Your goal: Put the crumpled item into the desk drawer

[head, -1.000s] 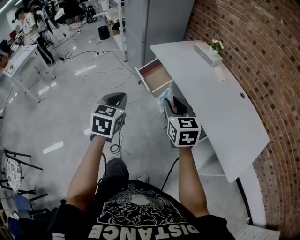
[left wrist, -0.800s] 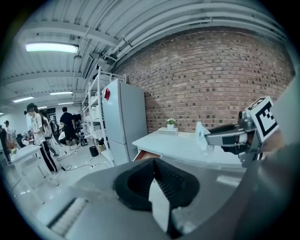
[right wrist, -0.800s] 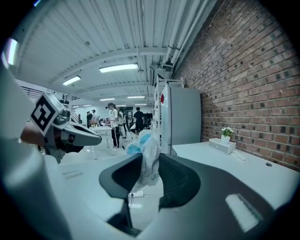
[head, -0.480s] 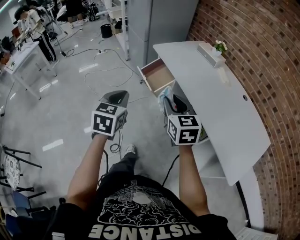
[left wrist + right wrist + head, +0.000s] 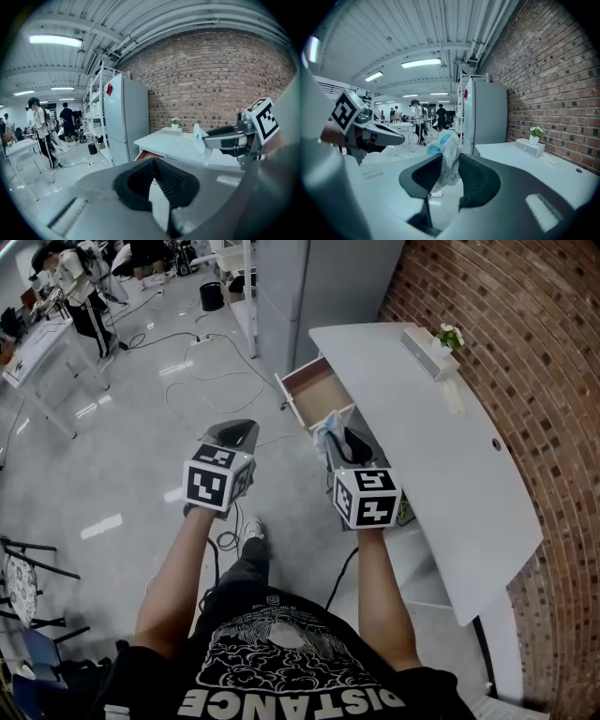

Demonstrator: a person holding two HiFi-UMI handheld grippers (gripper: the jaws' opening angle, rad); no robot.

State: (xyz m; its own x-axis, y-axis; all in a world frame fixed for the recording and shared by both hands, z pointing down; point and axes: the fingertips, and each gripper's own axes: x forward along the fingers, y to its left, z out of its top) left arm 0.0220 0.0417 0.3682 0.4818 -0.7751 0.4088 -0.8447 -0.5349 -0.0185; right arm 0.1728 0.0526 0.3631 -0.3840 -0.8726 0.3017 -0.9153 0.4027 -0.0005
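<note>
A: Status on grippers?

B: Seeing right gripper (image 5: 449, 161) clamped on crumpled item (image 5: 446, 150). Pale plastic with a blue patch, bunched between the pads and sticking up past them.

A: And the left?

B: Reading left gripper (image 5: 154, 164) as closed, tips together, nothing between. Held beside the right one, well apart from it.

A: Location of item vs drawer?

B: Up in the air in the right jaws, at the near corner of open drawer (image 5: 314, 390) in head view. Not inside. Can't tell height over it. Also visible from left gripper view, poking off the right gripper's tip in front of desk (image 5: 178, 145).

A: Drawer state?

B: Pulled out from the white desk's far end, toward the floor side.

A: Anything on the desk?

B: Only spotting small planter (image 5: 433, 345) at the far end by brick wall (image 5: 525, 352). Grey cabinet (image 5: 309, 287) past the desk, cables (image 5: 202, 381) on the floor.
</note>
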